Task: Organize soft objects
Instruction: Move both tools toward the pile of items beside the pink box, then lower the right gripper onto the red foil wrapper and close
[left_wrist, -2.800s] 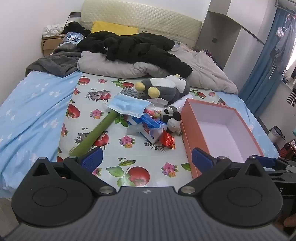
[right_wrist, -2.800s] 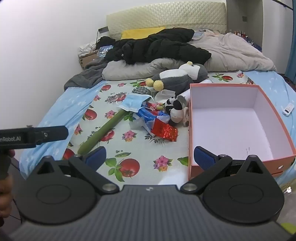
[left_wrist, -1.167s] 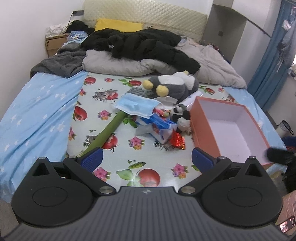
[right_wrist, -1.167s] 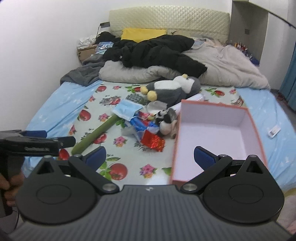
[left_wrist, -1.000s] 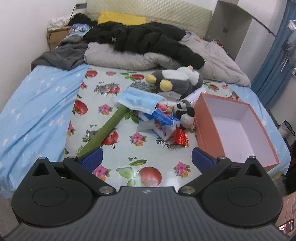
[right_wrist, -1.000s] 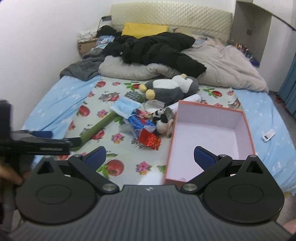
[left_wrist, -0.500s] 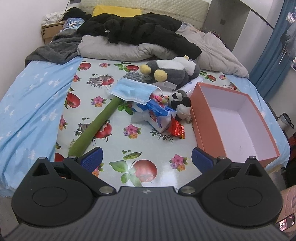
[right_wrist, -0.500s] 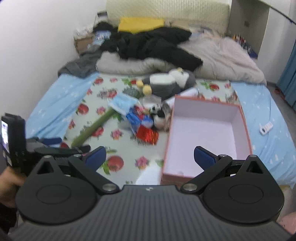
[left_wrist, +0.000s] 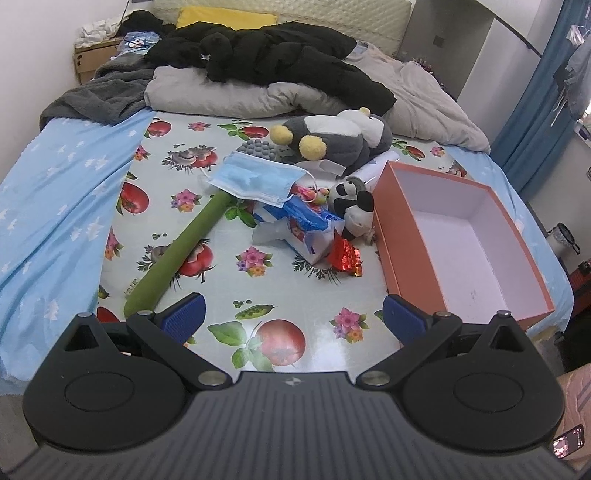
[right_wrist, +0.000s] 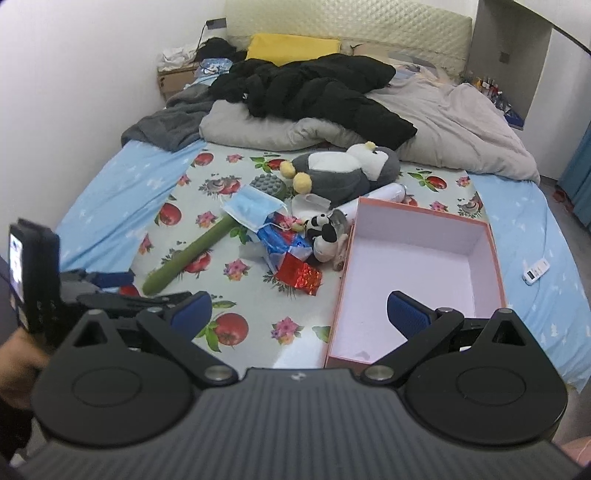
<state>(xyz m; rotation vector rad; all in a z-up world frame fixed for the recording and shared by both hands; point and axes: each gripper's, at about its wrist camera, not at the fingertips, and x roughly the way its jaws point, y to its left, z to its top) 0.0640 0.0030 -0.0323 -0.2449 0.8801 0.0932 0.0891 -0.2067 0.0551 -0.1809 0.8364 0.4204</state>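
Orange box (left_wrist: 413, 236) sits empty at the right of the bed, soft toys (left_wrist: 354, 210) piled just left, while both grippers (left_wrist: 291, 317) (right_wrist: 299, 314) hover wide open, empty, so picking the first toy seems next.

Two plush toys, a penguin (left_wrist: 343, 138) and a panda (left_wrist: 354, 205); one mask (left_wrist: 255, 182); one box (left_wrist: 465, 240); one green tube (left_wrist: 177, 254).
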